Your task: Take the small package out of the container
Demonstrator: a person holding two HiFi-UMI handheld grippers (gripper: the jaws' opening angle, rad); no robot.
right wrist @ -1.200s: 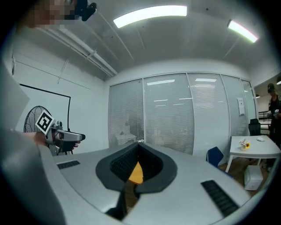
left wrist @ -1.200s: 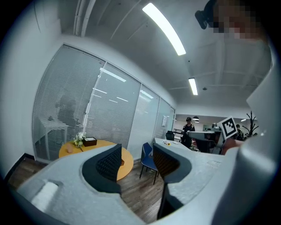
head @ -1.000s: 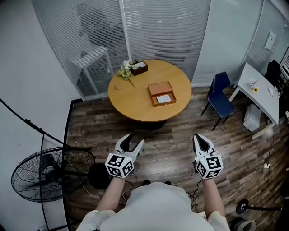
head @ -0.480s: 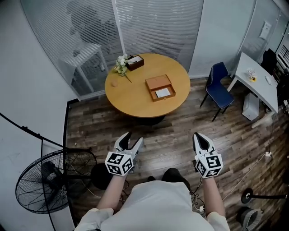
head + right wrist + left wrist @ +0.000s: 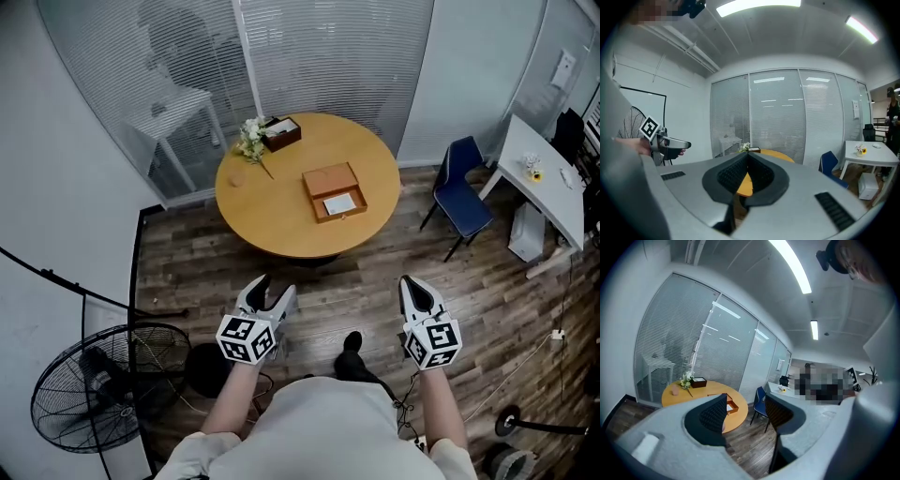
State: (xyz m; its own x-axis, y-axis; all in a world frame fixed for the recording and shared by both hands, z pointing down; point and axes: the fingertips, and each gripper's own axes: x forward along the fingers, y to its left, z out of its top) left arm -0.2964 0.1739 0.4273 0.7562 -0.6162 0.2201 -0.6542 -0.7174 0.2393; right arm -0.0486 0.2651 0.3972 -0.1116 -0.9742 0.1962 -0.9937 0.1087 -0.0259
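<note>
The person stands well back from the round counter, so I think both grippers are just waiting over the floor. There are two. The left gripper has its jaws apart and holds nothing. The right gripper has its jaws pressed together, empty too. Near the counter's middle sits one open wooden box. One small white package lies inside it. At the counter's far edge are one bunch of flowers and one dark box.
</note>
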